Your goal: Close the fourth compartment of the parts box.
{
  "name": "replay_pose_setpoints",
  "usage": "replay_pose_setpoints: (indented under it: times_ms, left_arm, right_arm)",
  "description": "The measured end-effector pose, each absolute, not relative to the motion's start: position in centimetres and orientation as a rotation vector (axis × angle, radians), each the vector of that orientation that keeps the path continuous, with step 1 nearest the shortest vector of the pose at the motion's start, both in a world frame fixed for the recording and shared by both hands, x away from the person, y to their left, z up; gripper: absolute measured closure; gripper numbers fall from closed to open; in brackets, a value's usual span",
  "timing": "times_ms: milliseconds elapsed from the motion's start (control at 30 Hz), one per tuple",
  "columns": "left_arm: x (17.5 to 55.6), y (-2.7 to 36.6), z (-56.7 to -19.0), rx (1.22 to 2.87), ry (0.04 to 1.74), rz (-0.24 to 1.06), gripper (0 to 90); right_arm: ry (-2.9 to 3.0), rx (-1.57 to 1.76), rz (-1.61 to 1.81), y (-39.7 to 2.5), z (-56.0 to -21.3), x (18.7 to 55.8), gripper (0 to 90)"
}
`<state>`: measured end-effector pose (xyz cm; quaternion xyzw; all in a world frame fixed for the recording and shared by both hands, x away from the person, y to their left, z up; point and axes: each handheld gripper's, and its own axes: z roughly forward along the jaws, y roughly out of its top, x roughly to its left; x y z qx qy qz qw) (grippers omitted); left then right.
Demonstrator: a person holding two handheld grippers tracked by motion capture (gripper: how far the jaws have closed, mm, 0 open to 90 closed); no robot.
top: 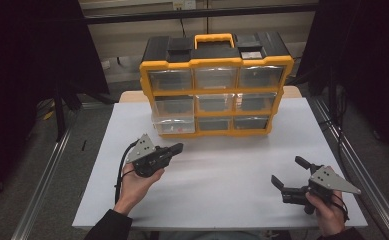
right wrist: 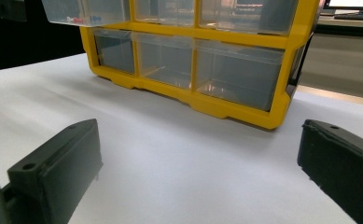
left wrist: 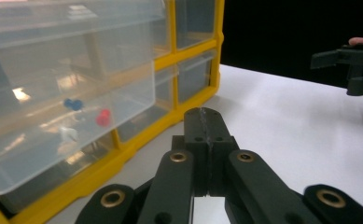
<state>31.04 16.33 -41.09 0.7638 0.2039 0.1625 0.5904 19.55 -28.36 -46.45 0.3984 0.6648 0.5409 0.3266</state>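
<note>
Drawer (top: 173, 124): bottom-left of organizer (top: 215, 85), far desk edge, pulled out, beads inside. Left gripper (top: 178, 147) fingers pressed together, empty; right gripper (top: 288, 173) spread. Closing remains.

I see my black left gripper (top: 174, 149) with brass-ringed pivots, my right gripper (top: 288, 175) under its grey plate, and dark sleeves.

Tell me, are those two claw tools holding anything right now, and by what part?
Nothing is held. The left gripper is shut on empty air near the pulled-out drawer; the right gripper is open above the table.
</note>
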Motion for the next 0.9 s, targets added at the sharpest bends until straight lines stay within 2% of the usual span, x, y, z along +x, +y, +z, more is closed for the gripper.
replay_pose_setpoints:
  times_ms: [333,600,900]
  left_arm:
    - [32.2,16.5,-40.2,1.726,0.495,0.426,90.0]
    - [33.4,16.4,-40.7,1.751,0.512,0.486,90.0]
    - [34.2,16.4,-40.9,1.728,0.536,0.489,90.0]
  right_arm:
    - [1.740,1.049,1.423,-28.3,-46.5,19.6,0.0]
    - [1.740,1.046,1.420,-28.3,-46.5,19.6,0.0]
    - [1.741,1.044,1.419,-28.3,-46.5,19.6,0.0]
